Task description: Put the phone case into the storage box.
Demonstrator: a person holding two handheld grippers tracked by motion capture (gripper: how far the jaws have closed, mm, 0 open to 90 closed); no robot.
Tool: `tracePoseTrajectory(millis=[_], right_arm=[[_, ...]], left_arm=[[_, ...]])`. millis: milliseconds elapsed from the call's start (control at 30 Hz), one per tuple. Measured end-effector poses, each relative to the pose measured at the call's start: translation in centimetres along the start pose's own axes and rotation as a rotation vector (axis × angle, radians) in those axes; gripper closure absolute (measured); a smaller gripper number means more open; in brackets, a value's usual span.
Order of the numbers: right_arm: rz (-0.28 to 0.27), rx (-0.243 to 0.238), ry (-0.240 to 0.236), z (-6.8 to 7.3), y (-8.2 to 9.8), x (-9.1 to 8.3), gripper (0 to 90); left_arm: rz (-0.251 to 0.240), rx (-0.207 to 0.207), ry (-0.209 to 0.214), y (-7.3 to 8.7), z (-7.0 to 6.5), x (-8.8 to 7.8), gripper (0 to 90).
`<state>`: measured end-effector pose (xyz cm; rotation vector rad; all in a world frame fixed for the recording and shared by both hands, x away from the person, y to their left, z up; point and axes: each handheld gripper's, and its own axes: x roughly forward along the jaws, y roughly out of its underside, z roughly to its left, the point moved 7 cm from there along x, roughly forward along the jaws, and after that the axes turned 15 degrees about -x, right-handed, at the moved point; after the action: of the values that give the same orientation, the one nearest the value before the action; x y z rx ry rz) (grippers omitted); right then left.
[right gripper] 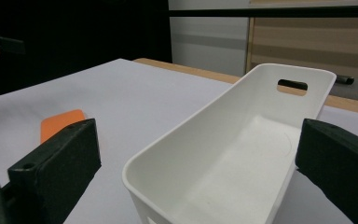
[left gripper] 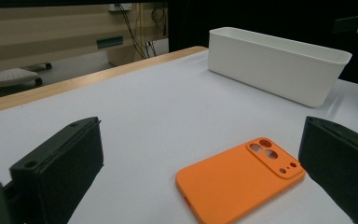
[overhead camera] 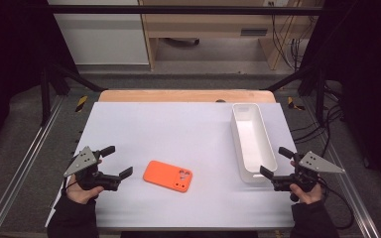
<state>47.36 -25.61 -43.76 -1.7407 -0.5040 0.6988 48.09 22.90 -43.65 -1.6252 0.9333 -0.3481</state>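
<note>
An orange phone case (overhead camera: 168, 176) lies flat on the white table (overhead camera: 178, 129), camera cut-outs up. My left gripper (overhead camera: 115, 161) rests at the table's left front, open, a short way left of the case. In the left gripper view the case (left gripper: 240, 179) lies just ahead between the wide-apart jaws of the left gripper (left gripper: 205, 163), untouched. A long white bin (overhead camera: 252, 141) stands empty at the right. My right gripper (overhead camera: 276, 161) is open at the bin's near end. In the right gripper view the bin (right gripper: 233, 158) sits before the right gripper (right gripper: 196, 163), and the case (right gripper: 58, 123) peeks out at left.
A wooden strip (overhead camera: 186, 95) borders the table's far edge. Black frame rails (overhead camera: 25, 153) run along both sides. Cabinets and cables stand beyond the table. Bare white tabletop spreads between the case and the far edge.
</note>
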Motion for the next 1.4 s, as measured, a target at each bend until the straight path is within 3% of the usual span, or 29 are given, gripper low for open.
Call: tracePoseTrajectory(millis=[400, 833, 1400], right_arm=[[-0.002, 0.001, -0.005, 0.1, 0.0, 0.0, 0.4], [0.004, -0.011, -0.004, 0.1, -0.1, 0.0, 0.3], [0.011, -0.016, -0.002, 0.1, -0.1, 0.0, 0.3]], left_arm=[[0.019, 0.016, 0.022, -0.6, -1.3, 0.2, 0.0], [0.159, 0.046, 0.046, 0.9, -4.1, 2.6, 3.4], [0.308, 0.015, 0.048, 4.1, -7.4, 6.5, 16.4]])
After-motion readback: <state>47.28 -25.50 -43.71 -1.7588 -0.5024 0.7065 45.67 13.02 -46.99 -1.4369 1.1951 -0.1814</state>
